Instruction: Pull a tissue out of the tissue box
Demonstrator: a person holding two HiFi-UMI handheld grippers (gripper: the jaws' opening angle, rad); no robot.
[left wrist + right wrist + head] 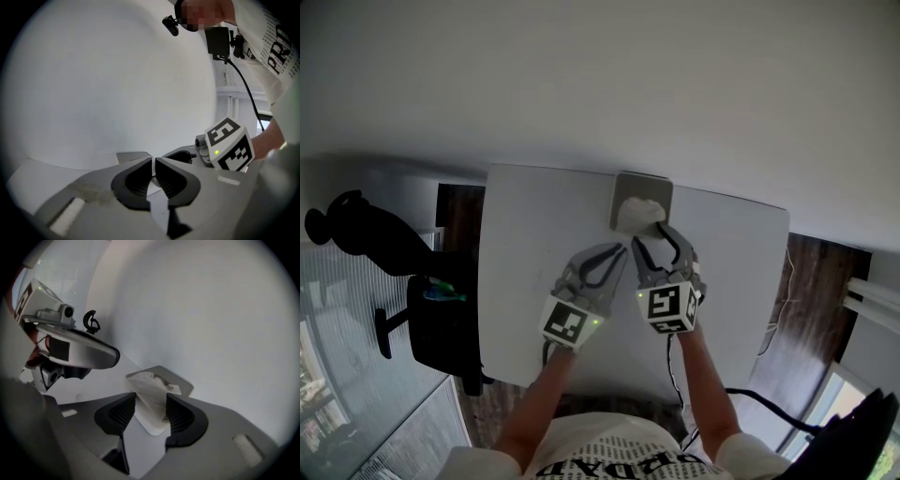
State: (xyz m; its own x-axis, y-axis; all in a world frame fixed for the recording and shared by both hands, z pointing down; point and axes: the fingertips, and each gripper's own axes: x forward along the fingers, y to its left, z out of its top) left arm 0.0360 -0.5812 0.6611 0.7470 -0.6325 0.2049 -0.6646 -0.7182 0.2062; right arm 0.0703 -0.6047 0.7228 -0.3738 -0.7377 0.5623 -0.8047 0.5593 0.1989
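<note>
Right tongs (151, 396) gape at table-edge tissue box (185, 385).

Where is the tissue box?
In the head view, the tissue box sits at the far edge of the table by the wall, just in front of the open right gripper.

The surface (525, 281) under my tools is a plain white rectangle with a matte top. Its far edge runs along the white wall (600, 84). One thing lies directly on it: the tissue box (641, 181), a low grey box with rounded corners. It sits flat at that far edge, just ahead of my right tool (649, 234) and ahead and to the right of my left tool (622, 251). A crumpled white tissue (639, 214) stands up out of the box top, on the side nearer my right tool. In the right gripper view the box lies in line with the gap of that tool.
</note>
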